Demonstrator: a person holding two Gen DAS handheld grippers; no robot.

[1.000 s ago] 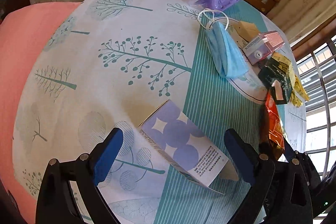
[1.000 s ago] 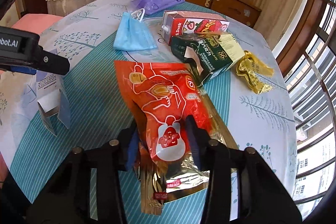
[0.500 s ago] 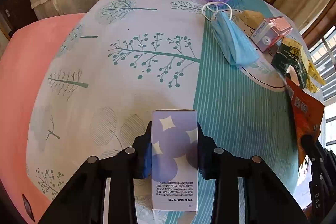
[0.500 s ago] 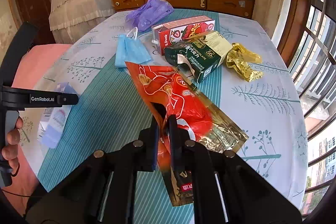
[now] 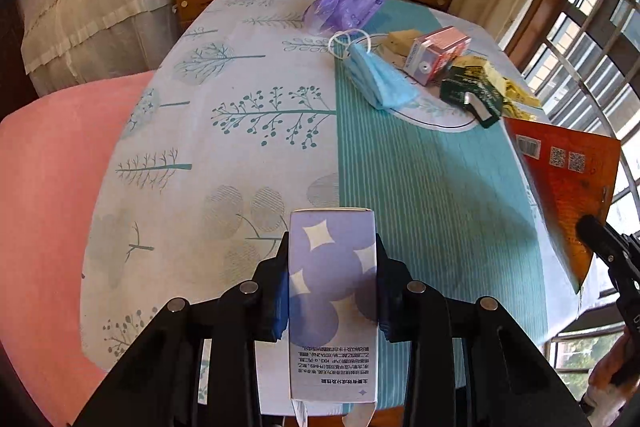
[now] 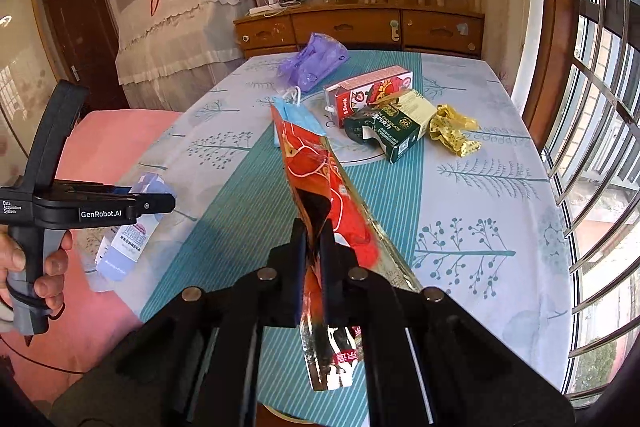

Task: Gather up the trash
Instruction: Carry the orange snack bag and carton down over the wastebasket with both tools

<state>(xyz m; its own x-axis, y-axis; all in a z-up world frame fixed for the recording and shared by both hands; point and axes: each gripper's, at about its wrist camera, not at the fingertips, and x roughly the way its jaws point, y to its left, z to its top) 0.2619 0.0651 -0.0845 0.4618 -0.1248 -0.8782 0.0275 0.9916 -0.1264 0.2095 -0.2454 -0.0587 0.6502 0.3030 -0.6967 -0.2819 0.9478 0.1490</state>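
Between gripper pads, boxy purple carton

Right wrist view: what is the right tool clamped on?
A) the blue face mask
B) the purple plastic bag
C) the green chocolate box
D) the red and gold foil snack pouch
D: the right tool is shut on the red and gold foil snack pouch, lifted off the table.

Left gripper clamps purple box, seemingly above table.

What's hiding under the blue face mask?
The blue face mask lies on the tablecloth, covering part of its oval outline. Anything underneath it is hidden.
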